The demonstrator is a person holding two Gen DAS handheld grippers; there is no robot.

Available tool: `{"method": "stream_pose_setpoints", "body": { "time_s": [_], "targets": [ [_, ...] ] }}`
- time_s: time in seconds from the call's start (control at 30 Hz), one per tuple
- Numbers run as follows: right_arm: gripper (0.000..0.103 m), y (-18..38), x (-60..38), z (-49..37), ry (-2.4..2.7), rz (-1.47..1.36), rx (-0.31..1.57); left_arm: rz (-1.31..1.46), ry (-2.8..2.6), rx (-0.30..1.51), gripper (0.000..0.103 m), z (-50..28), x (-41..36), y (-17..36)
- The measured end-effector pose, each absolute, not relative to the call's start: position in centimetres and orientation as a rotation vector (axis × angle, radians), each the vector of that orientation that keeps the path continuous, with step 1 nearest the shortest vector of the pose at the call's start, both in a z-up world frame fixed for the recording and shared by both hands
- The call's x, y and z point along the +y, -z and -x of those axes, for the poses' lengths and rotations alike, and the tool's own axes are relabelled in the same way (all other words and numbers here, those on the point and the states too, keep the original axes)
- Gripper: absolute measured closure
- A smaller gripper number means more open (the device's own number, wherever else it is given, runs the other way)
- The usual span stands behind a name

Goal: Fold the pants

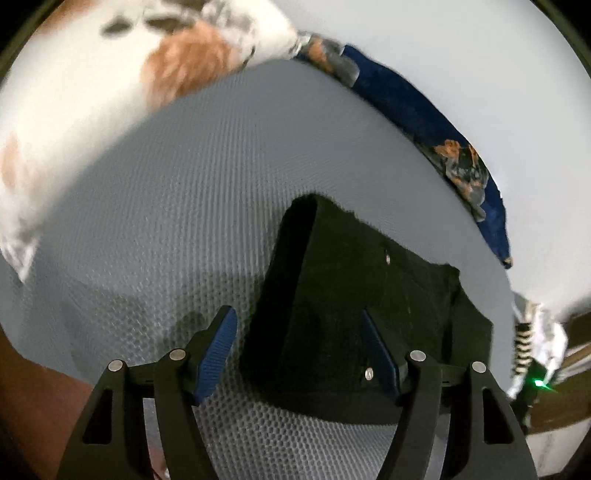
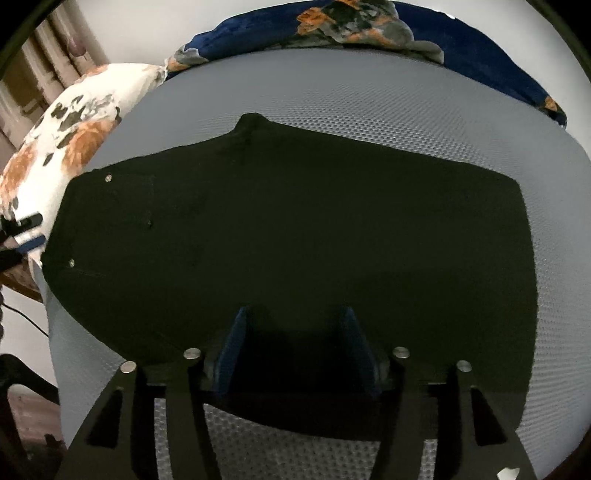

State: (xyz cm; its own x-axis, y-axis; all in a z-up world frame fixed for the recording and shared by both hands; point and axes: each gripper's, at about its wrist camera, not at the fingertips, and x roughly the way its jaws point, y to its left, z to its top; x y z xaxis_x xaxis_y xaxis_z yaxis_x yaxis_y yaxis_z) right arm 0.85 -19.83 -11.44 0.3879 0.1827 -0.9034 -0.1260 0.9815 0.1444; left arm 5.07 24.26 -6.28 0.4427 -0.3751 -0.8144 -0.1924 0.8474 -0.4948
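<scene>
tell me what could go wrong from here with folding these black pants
1. The left claw hangs open at the waist end of the black pants; one finger is over the bare mesh mat, so closing may catch only an edge.
2. The right claw is open over flat fabric and may pinch just the top layer.
3. Black on black hides seams, so folds may skew.

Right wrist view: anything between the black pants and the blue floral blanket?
Nothing: only bare grey mesh mat separates the black pants from the blue floral blanket.

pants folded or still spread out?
Folded: the pants lie as one compact flat block on the grey mat, no separate legs showing.
</scene>
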Motion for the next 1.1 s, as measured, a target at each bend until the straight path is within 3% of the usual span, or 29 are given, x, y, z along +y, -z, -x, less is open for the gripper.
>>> {"method": "stream_pose_setpoints", "body": {
  "time_s": [0.33, 1.1],
  "targets": [
    [0.039, 11.6, -18.5, -1.0, -0.186, -0.020, 1.169, 0.774, 0.247, 1.302, 0.034, -5.3, 26.5, 10.8],
    [0.035, 11.9, -17.6, -1.7, -0.125, -0.021, 1.180, 0.851, 0.619, 1.303, 0.033, -8.3, 24.2, 12.3]
  ]
}}
